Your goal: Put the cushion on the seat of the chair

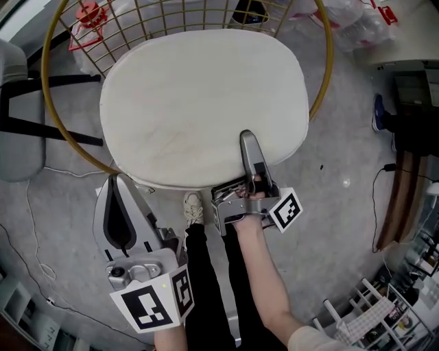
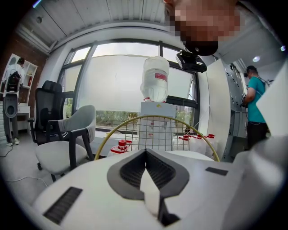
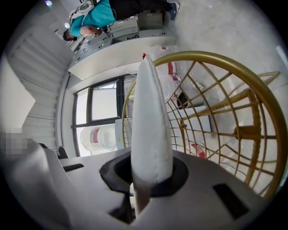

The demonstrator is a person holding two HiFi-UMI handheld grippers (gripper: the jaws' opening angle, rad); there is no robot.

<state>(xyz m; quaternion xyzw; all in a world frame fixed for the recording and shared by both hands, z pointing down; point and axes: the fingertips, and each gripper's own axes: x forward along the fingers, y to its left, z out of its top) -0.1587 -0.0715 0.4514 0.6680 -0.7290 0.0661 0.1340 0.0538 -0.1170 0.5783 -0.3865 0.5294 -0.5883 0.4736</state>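
Observation:
A thick white cushion point(image 1: 199, 103) lies flat on the seat of the gold wire chair point(image 1: 326, 68). My right gripper point(image 1: 247, 137) is shut on the cushion's near right edge. In the right gripper view the cushion's edge point(image 3: 150, 117) stands pinched between the jaws of the right gripper point(image 3: 150, 175), with the chair's wire back point(image 3: 234, 67) behind it. My left gripper point(image 1: 115, 179) hangs at the cushion's near left edge. Its fingertips meet, and the left gripper view shows nothing beyond them but the cushion top point(image 2: 193, 155) and the chair rim point(image 2: 117, 130).
A grey armchair point(image 1: 17, 116) stands left of the wire chair. Red-capped containers point(image 1: 88, 14) sit behind it. The person's legs and a shoe point(image 1: 194, 208) are just in front of the seat. A rack point(image 1: 370, 322) is at the lower right, and a person in teal point(image 2: 254, 103) stands far right.

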